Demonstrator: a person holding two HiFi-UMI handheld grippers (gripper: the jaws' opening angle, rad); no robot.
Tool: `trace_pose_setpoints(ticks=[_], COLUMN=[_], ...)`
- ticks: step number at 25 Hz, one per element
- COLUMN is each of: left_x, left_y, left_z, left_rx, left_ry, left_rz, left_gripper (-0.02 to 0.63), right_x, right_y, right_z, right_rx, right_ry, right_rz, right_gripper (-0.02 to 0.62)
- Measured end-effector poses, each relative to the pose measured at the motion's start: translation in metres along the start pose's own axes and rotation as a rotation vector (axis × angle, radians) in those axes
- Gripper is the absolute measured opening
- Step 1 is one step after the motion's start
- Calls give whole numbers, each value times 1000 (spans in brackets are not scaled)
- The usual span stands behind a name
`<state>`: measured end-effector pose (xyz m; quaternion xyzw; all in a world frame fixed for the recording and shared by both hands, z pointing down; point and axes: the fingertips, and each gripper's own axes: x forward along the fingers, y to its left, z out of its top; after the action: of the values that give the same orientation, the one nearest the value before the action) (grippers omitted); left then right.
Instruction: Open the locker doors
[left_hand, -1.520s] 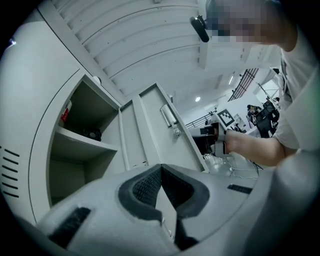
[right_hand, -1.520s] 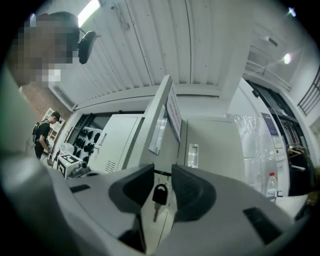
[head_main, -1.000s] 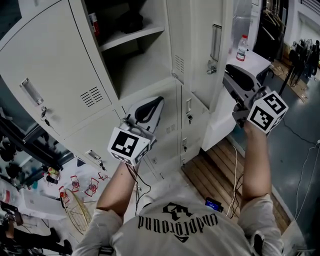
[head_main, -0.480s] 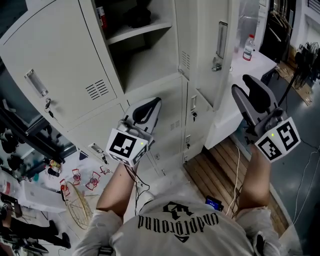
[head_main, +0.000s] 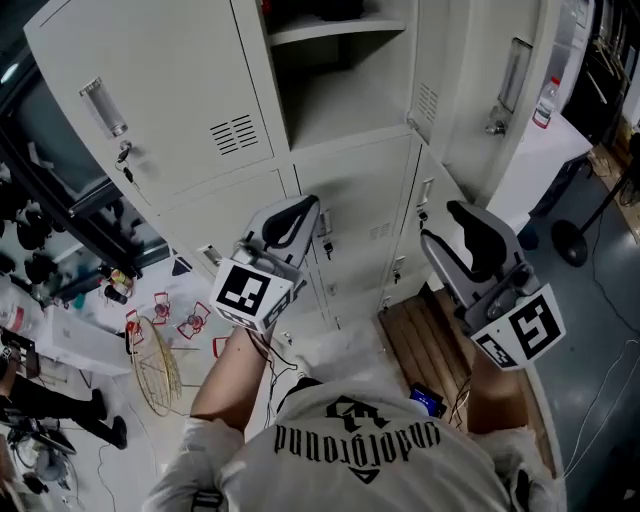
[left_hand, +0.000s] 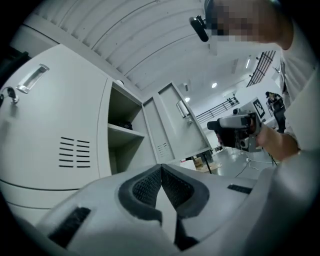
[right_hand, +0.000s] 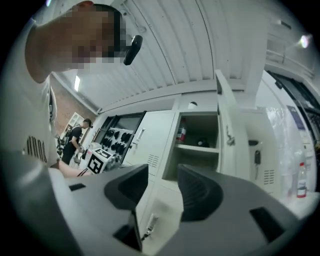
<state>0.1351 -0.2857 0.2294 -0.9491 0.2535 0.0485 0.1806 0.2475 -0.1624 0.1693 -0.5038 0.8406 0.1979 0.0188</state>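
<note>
A bank of pale grey lockers fills the head view. Its upper left door (head_main: 150, 90) and upper right door (head_main: 500, 80) both stand swung open, baring a shelf (head_main: 335, 30). The lower doors (head_main: 360, 200) are closed, with small keyed handles (head_main: 325, 228). My left gripper (head_main: 303, 205) is shut and empty, its pads meeting (left_hand: 161, 167), and points at the lower left door. My right gripper (head_main: 440, 225) hangs open in front of the lower right door; its jaws have just been opening with nothing between them (right_hand: 163, 172). A keyed handle (right_hand: 150, 225) shows below them.
A water bottle (head_main: 545, 100) stands on a white table right of the lockers. A wooden pallet (head_main: 420, 350) and a cable lie on the floor below my right arm. A black stand base (head_main: 570, 240) is at right. A wire frame (head_main: 155, 375) and clutter lie at left.
My right gripper has come down and leftward from the upper right door's handle to the lower lockers, jaws wider apart. The left gripper dropped slightly, still shut.
</note>
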Motion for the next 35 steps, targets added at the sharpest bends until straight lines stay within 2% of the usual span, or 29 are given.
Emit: trace_pose_setpoints(ticks=[5, 11, 15, 22, 35], left_x=[-37, -72, -86, -102, -109], left_y=[14, 13, 10, 6, 3], left_z=[-25, -60, -86, -135, -213], left_rx=[-18, -47, -39, -82, -146], left_ry=[45, 87, 104, 136, 187], left_rz=[84, 129, 147, 193, 167], left_gripper=[8, 8, 8, 8, 8], right_x=[31, 56, 68, 89, 128], right_y=[41, 67, 77, 99, 111], right_z=[-43, -101, -151, -236, -360], right_rx=[72, 146, 173, 164, 140], right_ry=[32, 87, 151, 258, 399], right_rz=[109, 130, 117, 82, 2], right_gripper=[190, 190, 190, 190, 189])
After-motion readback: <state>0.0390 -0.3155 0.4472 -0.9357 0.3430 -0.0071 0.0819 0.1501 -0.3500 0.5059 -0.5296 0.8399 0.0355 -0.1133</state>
